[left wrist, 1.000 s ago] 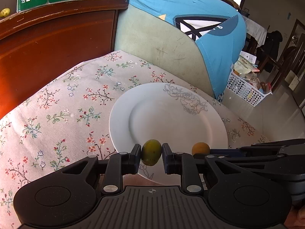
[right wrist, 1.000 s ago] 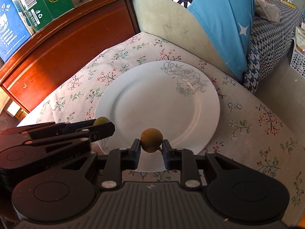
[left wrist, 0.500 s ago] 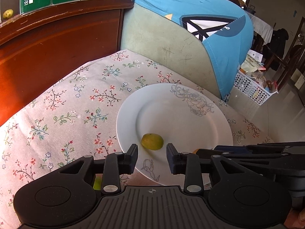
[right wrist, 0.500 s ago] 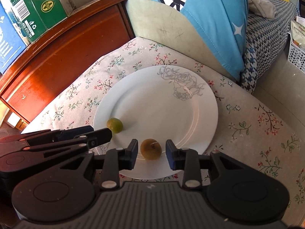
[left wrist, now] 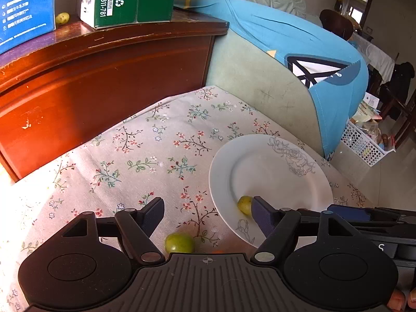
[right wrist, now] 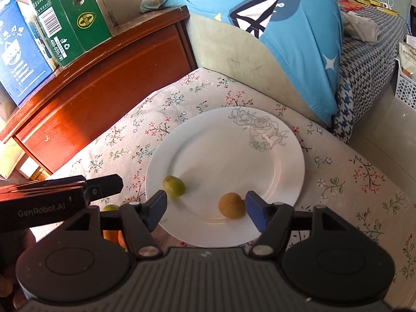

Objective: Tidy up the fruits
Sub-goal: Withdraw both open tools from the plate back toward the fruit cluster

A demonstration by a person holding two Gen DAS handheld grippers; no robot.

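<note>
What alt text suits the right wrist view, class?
A white plate on a floral cloth holds a green fruit and a brown fruit; the right hand-held gripper hovers above, jaws opening, gripping nothing.

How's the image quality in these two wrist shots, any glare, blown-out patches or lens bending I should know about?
Left wrist view: sunlight blows out the floral cloth at the left edge; fisheye curves the wooden cabinet. Right wrist view: the white plate is evenly lit and sharp, the brown fruit casts a soft shadow, and the corners vignette dark.
</note>
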